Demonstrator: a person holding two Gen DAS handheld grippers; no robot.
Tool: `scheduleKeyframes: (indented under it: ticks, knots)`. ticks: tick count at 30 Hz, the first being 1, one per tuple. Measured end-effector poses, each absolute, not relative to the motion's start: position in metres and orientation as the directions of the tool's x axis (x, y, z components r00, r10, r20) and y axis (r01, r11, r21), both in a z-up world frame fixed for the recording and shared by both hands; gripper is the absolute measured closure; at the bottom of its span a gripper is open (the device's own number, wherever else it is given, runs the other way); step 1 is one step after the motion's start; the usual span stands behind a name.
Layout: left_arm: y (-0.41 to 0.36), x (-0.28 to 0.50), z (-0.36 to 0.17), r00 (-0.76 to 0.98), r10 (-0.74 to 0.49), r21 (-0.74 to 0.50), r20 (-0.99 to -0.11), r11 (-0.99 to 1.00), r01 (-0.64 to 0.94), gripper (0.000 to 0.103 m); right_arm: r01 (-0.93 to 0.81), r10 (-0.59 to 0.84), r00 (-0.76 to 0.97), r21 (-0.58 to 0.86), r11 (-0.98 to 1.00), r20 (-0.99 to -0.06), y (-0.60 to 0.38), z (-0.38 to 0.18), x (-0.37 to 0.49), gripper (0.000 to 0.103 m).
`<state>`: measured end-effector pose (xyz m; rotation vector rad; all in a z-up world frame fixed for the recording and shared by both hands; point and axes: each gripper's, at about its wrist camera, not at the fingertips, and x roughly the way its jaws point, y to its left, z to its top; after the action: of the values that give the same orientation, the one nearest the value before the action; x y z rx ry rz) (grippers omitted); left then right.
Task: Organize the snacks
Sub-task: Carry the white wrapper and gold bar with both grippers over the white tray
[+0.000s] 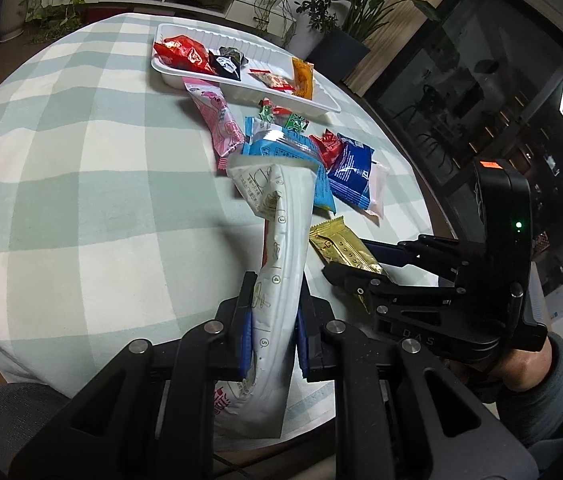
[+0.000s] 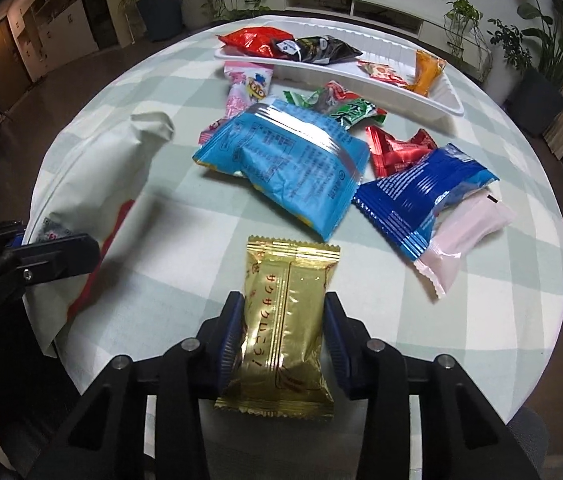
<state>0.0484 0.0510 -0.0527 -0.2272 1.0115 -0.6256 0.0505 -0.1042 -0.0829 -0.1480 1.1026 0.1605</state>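
Both claws are working at the near edge of a round table draped in a pale green-and-white checked cloth [image 2: 129, 300]. Clamped between the blue pads of the left gripper [image 1: 273, 304], a long white packet [image 1: 281, 264] is rising off the cloth, its far end bending over the pile of snacks. To its right, the right gripper [image 2: 283, 320] is straddling a gold foil packet [image 2: 285, 320] that is lying flat on the cloth; its left pad is touching the wrapper while the right pad appears just beside it, so a firm grip cannot be confirmed.

Beyond the gold packet, loose snacks are waiting in a cluster at the table's middle: a light blue bag [image 2: 289, 164], a dark blue packet [image 2: 417, 196] overlapping a pale pink pouch [image 2: 469, 228] on the right, a crumpled red foil wrapper [image 2: 397, 152], small green candy wrappers [image 2: 353, 112] and a pink cartoon-printed packet [image 2: 247, 88] on the left.

At the far side, a white tray [image 2: 445, 100] is already holding a red bag [image 2: 253, 40], a black bag [image 2: 317, 50], a small red-and-white sachet [image 2: 385, 72] and an orange packet [image 2: 425, 72]. Potted plants [image 2: 537, 60] are lining the room behind.
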Motion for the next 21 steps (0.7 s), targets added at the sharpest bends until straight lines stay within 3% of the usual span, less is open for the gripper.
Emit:
scheduleKeyframes:
  ticks: [12, 21]
  knots:
    - [0.040, 0.048, -0.060, 0.382, -0.552, -0.414, -0.741, 0.824, 0.388, 0.089, -0.204, 0.114, 0.435, 0.025, 0.979, -0.893, -0.116, -0.080, 0.044, 0.064]
    - [0.050, 0.046, -0.047, 0.402, -0.584, -0.447, -0.705, 0.807, 0.386, 0.089, -0.187, 0.194, 0.498, 0.114, 0.976, -0.845, -0.132, -0.055, 0.025, 0.064]
